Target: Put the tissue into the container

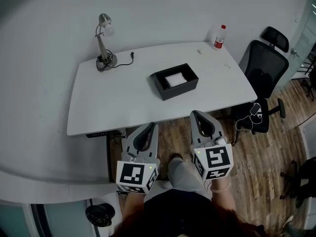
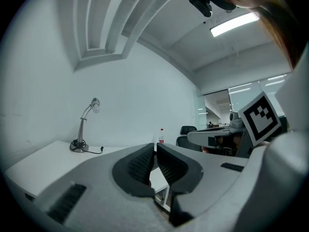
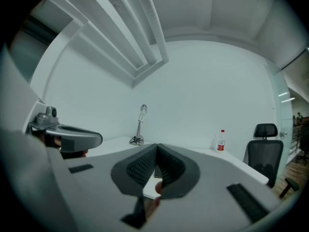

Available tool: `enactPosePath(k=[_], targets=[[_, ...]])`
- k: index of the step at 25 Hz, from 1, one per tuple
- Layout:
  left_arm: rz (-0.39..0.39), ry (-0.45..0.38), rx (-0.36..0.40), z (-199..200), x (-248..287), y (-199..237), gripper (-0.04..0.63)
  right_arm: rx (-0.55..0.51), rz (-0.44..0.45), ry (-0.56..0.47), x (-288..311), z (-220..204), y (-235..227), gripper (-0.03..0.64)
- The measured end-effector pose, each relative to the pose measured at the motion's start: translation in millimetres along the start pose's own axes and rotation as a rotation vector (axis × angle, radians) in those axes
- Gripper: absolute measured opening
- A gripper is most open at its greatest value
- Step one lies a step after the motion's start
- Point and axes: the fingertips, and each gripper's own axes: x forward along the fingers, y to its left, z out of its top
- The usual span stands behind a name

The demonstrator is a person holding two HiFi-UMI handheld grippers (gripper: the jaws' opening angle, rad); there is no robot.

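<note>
A black open container (image 1: pixel 180 92) stands on the white table (image 1: pixel 113 102), right of its middle. A white tissue (image 1: pixel 175 79) lies inside it. Both grippers hang in front of the table's near edge, over the wooden floor, well short of the container. My left gripper (image 1: pixel 148 127) is shut with nothing between its pads, as the left gripper view (image 2: pixel 155 148) confirms. My right gripper (image 1: pixel 196 115) is also shut and empty, its pads meeting in the right gripper view (image 3: pixel 155 150). Neither touches the tissue or the container.
A silver desk lamp (image 1: pixel 103 41) with a black cable stands at the table's back left. A red-capped bottle (image 1: pixel 219 36) stands at the back right corner. A black office chair (image 1: pixel 264 70) sits beside the table's right end. A white wall lies behind.
</note>
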Motion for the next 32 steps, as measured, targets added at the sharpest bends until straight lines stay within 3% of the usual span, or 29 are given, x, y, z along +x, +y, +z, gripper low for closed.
enactPosePath(k=[5,14,32], targets=[[-0.003,0.011,-0.002,-4.2,-4.1,-5.1,0.037,0.032,0.015,-0.034,-18.6,4.0,2.8,0.02],[-0.006,-0.001,0.002,-2.3,-1.9,-31.3,0.037,-0.042,0.022,-0.067,-46.9,9.4,1.6,0.02],[0.047,0.027,0.031,-6.9,-41.8,-123.4,0.037,-0.093,0.11,-0.062,-132.2,3.2,-6.5,0.02]])
